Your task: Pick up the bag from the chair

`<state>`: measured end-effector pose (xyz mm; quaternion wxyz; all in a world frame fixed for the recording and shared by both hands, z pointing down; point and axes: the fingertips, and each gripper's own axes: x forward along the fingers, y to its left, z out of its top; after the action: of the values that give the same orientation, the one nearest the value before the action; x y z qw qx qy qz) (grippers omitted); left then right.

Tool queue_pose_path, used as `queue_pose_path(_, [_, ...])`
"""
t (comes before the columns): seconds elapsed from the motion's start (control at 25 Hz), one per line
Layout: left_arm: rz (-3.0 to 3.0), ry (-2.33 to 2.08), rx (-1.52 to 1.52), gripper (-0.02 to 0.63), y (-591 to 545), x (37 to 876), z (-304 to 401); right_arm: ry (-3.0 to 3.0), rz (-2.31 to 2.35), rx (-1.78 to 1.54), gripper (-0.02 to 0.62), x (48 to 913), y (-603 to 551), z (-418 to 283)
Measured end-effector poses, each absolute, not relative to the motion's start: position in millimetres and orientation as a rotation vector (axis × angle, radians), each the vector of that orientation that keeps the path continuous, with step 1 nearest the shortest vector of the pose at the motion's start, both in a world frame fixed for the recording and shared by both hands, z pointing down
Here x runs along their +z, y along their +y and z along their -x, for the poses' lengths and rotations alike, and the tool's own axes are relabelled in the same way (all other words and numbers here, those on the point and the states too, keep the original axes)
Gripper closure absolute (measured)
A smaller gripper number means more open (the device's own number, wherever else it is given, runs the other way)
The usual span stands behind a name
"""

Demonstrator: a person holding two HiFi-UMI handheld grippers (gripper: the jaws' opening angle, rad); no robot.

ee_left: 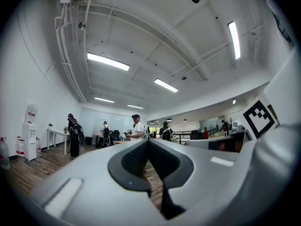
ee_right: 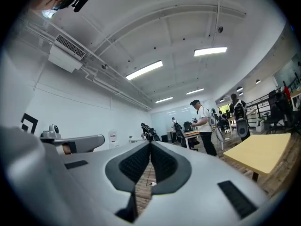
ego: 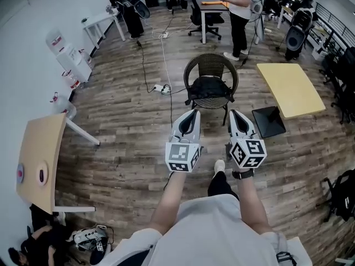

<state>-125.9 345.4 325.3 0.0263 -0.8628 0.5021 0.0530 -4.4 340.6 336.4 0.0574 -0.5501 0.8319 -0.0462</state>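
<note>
A round-backed wicker chair (ego: 211, 60) stands on wood floor (ego: 127, 148), with open boards in front and to its left and a yellow tabletop (ego: 291, 87) near its right. A black bag (ego: 209, 87) lies on the seat, its long side across it. The left tool (ego: 193, 113) and right tool (ego: 233, 114), both clenched and empty, point at the chair side by side.

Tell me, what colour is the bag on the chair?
Black. The bag shows best in the head view.
</note>
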Motion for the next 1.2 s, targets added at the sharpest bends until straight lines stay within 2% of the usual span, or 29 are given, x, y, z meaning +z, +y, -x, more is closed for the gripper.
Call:
queue_pose_path(0.76, [2.696,1.608,0.199,0.600,80.4,321.3,37.9,2.688,1.484,-0.140,0.583,330.8,83.3,-48.5])
queue_pose_path(1.2, [2.702,1.649,0.236,0.598,-11.5,338.1,-8.3,2.721,1.456,-0.134,0.583,343.6,-10.5,-95.4])
